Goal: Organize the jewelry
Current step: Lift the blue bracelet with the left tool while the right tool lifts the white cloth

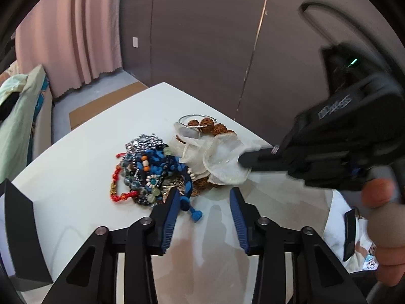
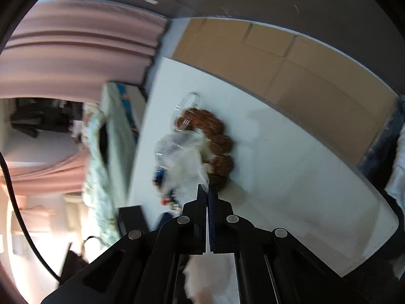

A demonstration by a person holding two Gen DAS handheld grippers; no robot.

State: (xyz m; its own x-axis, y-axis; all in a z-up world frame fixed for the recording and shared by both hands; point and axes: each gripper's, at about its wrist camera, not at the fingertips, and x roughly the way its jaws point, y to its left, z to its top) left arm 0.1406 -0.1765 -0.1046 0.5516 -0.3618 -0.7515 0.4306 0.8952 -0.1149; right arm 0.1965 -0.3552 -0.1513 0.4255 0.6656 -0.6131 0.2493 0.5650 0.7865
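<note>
The left tool (image 1: 205,200) stands open over the white table (image 1: 76,177), its blue-padded fingers (image 1: 170,217) spread with nothing between them. Just ahead of its left finger lies a heap of beads (image 1: 144,174), with a blue cord (image 1: 195,214) trailing toward the tool. Ahead and to the right, a sheer pouch (image 1: 217,159) lies over brown beads (image 1: 212,128), and a silver bangle (image 1: 197,120) rests at the far end.

The right tool (image 1: 244,160) comes in from the right, closed on the edge of the pouch. In its own blurred view, the right tool (image 2: 208,190) has its fingers pressed together on the pouch (image 2: 182,157), with the brown beads (image 2: 215,136) just ahead and to the right and the bangle (image 2: 187,103) beyond them.
</note>
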